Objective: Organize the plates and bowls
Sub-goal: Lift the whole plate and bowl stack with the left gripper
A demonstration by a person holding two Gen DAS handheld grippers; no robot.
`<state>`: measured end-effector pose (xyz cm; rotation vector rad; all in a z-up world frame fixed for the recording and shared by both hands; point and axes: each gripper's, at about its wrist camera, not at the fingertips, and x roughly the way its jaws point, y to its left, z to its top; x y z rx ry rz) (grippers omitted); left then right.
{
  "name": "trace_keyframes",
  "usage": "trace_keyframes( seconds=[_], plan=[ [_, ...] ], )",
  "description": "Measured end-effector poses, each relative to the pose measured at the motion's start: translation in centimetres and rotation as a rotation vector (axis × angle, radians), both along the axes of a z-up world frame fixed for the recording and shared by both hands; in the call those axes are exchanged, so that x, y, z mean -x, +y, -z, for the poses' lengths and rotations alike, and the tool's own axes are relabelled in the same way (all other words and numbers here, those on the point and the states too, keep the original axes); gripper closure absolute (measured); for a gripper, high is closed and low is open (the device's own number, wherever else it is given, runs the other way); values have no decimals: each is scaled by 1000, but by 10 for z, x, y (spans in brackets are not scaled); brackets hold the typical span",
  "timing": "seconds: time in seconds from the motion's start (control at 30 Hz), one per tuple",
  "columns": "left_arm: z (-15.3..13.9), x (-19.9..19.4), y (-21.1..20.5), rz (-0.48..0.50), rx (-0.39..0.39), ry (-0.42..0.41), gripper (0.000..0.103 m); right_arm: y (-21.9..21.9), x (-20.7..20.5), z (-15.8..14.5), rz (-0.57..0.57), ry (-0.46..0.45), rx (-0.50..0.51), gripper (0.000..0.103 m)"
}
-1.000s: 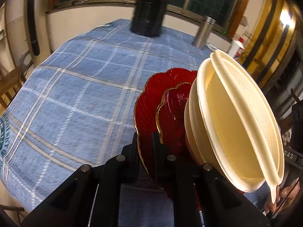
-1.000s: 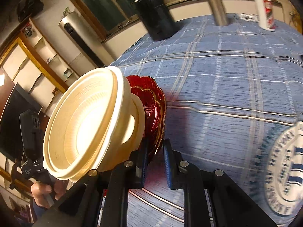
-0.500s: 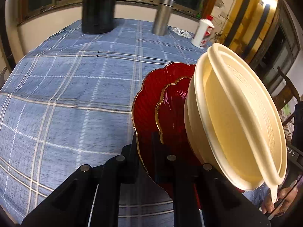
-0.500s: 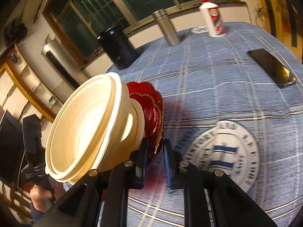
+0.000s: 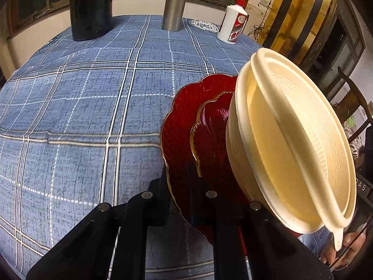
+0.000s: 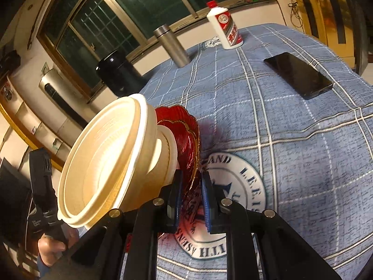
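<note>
A stack of two red scalloped plates (image 5: pixel 186 126) with gold rims carries two nested cream bowls (image 5: pixel 291 144). The stack is held up off the blue checked tablecloth (image 5: pixel 81 107). My left gripper (image 5: pixel 178 170) is shut on the rim of the larger red plate on one side. My right gripper (image 6: pixel 190 186) is shut on the red plates' (image 6: pixel 186 130) rim on the other side. In the right wrist view the cream bowls (image 6: pixel 105 163) open to the left.
At the far edge stand a black canister (image 5: pixel 91 7), a steel flask (image 5: pixel 174 7) and a white bottle (image 5: pixel 233 23). A black phone (image 6: pixel 298 74) lies on the cloth. A round printed emblem (image 6: pixel 233 205) lies under the right gripper.
Both grippers have carried the stack to the right across the table. The flask, white bottle and phone have come into view. The grip has not changed.
</note>
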<state>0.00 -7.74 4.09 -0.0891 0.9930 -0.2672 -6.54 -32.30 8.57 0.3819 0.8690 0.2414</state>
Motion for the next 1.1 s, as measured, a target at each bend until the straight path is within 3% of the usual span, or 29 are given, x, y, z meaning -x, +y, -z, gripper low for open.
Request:
trace_keyframes(
  seconds=[0.53, 1.1],
  plan=[
    [15, -56, 3, -59, 24, 3, 94, 5, -63, 17, 27, -4, 32, 88],
    [17, -58, 11, -96, 66, -102, 95, 12, -70, 25, 5, -12, 83, 88]
  ],
)
